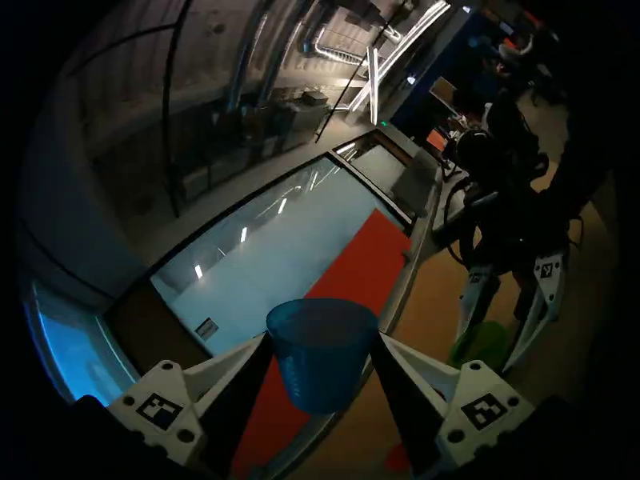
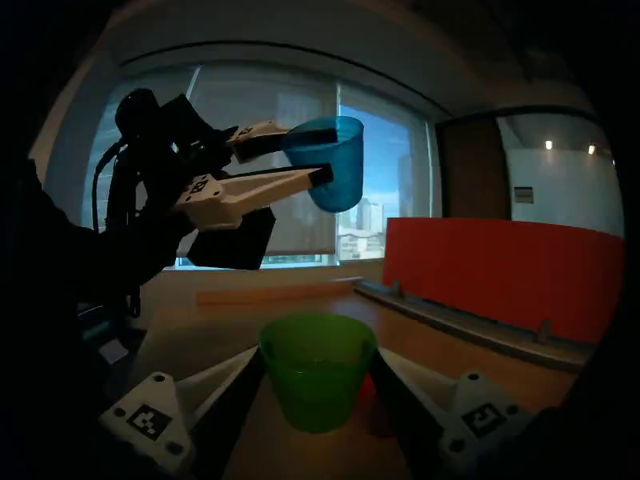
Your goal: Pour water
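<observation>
A translucent blue cup (image 1: 322, 372) sits between the white fingers of my left gripper (image 1: 322, 346), which is shut on it. In the right gripper view that blue cup (image 2: 330, 164) is raised high and tipped slightly, held by the left gripper (image 2: 320, 152) and a dark-sleeved arm. My right gripper (image 2: 318, 364) is shut on a green cup (image 2: 318, 384), which stands upright low over the wooden table (image 2: 232, 328). In the left gripper view the right gripper (image 1: 490, 352) and the green cup (image 1: 480, 342) are off to the right. I cannot see water in either cup.
A red divider panel (image 2: 504, 272) on a metal rail (image 2: 472, 324) borders the table on the right. Large windows (image 2: 376, 184) lie behind. A small red object (image 2: 366, 388) lies just behind the green cup. A person's dark arm (image 2: 72, 248) fills the left side.
</observation>
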### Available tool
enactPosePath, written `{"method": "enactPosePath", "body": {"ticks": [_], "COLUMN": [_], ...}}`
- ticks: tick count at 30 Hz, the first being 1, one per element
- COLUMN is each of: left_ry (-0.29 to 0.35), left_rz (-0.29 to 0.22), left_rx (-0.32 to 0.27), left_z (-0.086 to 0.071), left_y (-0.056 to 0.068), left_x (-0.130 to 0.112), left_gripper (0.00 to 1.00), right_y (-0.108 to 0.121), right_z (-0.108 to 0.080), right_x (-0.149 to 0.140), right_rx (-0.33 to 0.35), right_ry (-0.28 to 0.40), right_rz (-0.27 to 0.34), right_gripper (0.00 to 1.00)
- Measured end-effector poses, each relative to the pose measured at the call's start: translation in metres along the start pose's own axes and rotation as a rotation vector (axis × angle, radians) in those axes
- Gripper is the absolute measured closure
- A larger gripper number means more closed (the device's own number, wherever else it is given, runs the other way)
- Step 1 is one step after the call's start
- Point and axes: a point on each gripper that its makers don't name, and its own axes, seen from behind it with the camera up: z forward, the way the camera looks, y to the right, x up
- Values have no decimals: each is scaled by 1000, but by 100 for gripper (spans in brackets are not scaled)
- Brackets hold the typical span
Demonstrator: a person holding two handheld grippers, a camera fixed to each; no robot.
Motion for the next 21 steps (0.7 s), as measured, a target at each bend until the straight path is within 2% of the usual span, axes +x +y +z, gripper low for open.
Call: {"method": "enactPosePath", "body": {"ticks": [3, 9, 16, 21], "left_ry": [-18, -49, -38, -39], "left_rz": [-61, -216, -426, -521], "left_rx": [14, 39, 25, -2], "left_z": [1, 3, -1, -3], "left_y": [-2, -8, -9, -5], "left_x": [-7, -18, -16, -19], "left_gripper": [16, 16, 16, 16], "right_y": [2, 3, 6, 7], "right_z": [-1, -3, -5, -6], "right_x": [1, 5, 7, 10], "right_rx": [-5, -11, -19, -21], "right_ry": [2, 9, 15, 20], "right_rz": [0, -3, -6, -7], "right_gripper": [11, 11, 11, 11]}}
